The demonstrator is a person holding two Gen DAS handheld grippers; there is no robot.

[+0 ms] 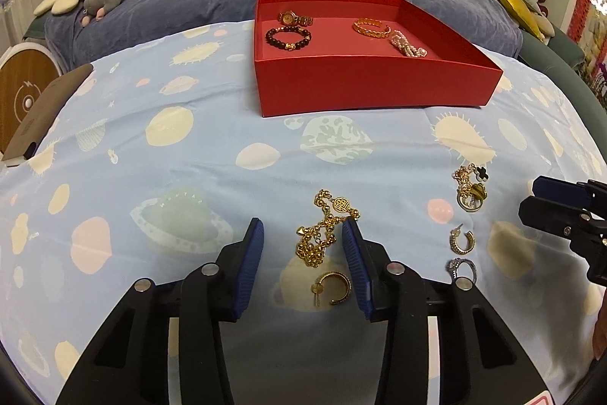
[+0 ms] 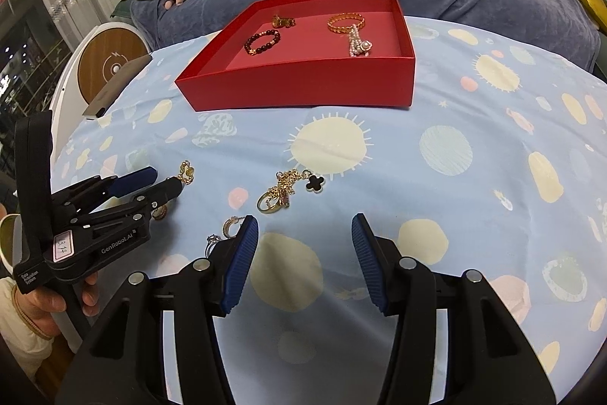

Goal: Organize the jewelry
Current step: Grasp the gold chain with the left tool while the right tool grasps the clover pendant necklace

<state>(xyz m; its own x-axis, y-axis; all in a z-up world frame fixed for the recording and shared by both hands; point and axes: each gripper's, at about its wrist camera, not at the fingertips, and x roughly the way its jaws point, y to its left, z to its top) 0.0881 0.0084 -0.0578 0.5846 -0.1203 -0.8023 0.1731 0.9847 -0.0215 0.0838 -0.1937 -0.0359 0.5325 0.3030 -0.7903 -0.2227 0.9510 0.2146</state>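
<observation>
The gold bead chain [image 1: 322,230] lay lengthwise between the left gripper [image 1: 302,234]'s half-narrowed, still unpressing jaws; the right gripper [image 2: 305,226] hung wide, empty.

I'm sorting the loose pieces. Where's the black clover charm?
The black clover charm lies on the bedsheet, right of the tangled gold chain, ahead of the right gripper.

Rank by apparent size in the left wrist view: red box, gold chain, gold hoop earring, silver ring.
1. red box
2. gold chain
3. gold hoop earring
4. silver ring, partly hidden, so unsure against the earring.
</observation>
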